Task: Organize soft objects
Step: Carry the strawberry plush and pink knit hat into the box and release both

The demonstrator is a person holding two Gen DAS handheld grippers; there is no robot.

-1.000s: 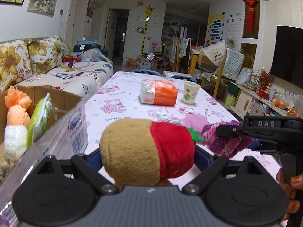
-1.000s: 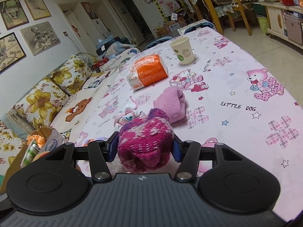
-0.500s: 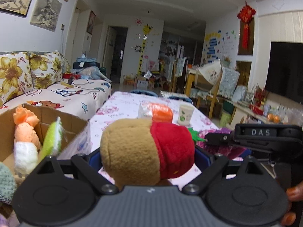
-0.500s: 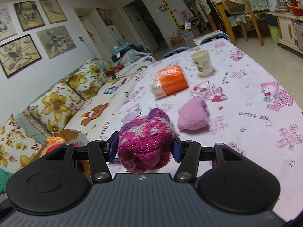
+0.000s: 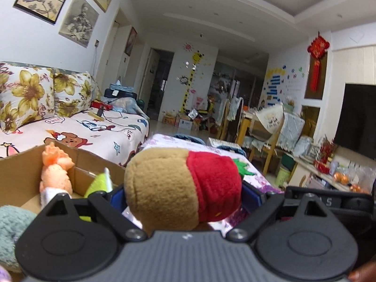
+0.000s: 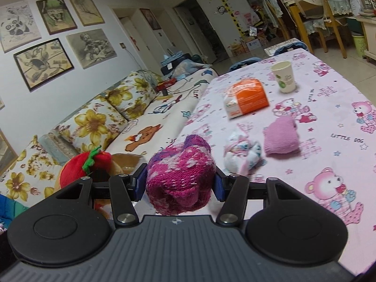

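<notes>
Left wrist: hand-held gripper point(image 5: 185, 193) around plush toy point(image 5: 182, 188)

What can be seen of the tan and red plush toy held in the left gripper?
The tan and red plush toy is a rounded, fuzzy stuffed piece: one half tan, the other red, with a green felt leaf tuft at the red end. It lies sideways, clamped between the left gripper and its blue pads, held off the table beside the open cardboard box. The right wrist view shows its red end and green stem.

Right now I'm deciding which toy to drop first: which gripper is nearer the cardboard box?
Left. The left gripper, holding the plush strawberry, is beside the cardboard box; the right gripper is farther over the table.
</notes>
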